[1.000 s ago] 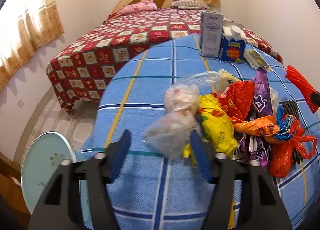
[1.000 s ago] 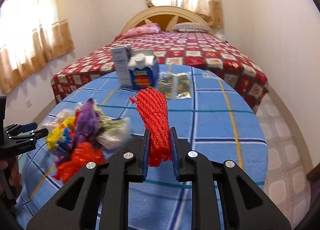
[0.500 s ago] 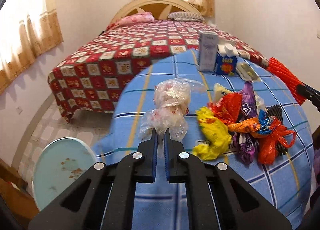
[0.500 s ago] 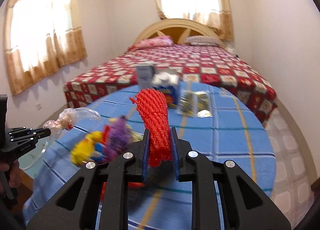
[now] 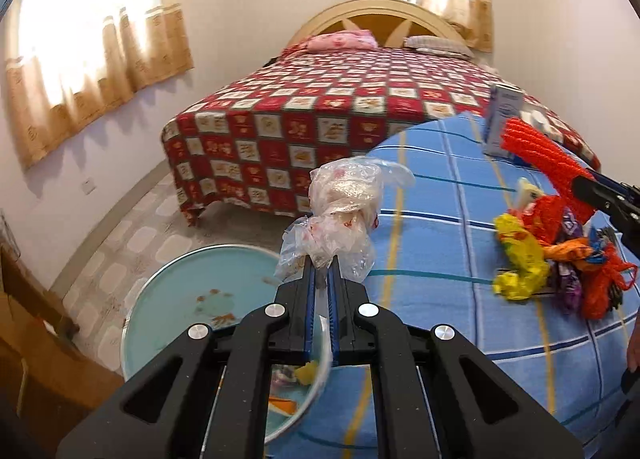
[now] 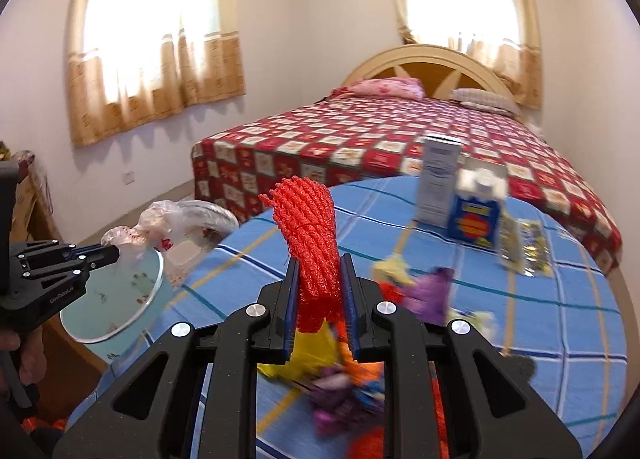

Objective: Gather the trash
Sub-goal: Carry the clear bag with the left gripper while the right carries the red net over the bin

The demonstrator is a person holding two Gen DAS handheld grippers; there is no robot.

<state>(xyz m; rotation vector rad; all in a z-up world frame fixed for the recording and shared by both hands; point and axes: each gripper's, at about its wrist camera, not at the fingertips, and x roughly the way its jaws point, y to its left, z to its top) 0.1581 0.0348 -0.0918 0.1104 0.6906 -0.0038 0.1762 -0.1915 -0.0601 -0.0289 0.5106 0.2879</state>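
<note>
Lifted off the table, clear plastic bag [image 5: 344, 215] sits pinched in left gripper [image 5: 321, 275].

We note a crumpled clear plastic bag [image 5: 344, 215] held above the pale blue bin [image 5: 168, 291]; a bundled red net [image 6: 310, 247] upright in grip; colourful wrappers [image 5: 560, 259] heaped on the table.

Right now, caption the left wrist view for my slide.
Left gripper pinches a crumpled clear plastic bag above the light-blue bin beside the blue-checked table.
</note>
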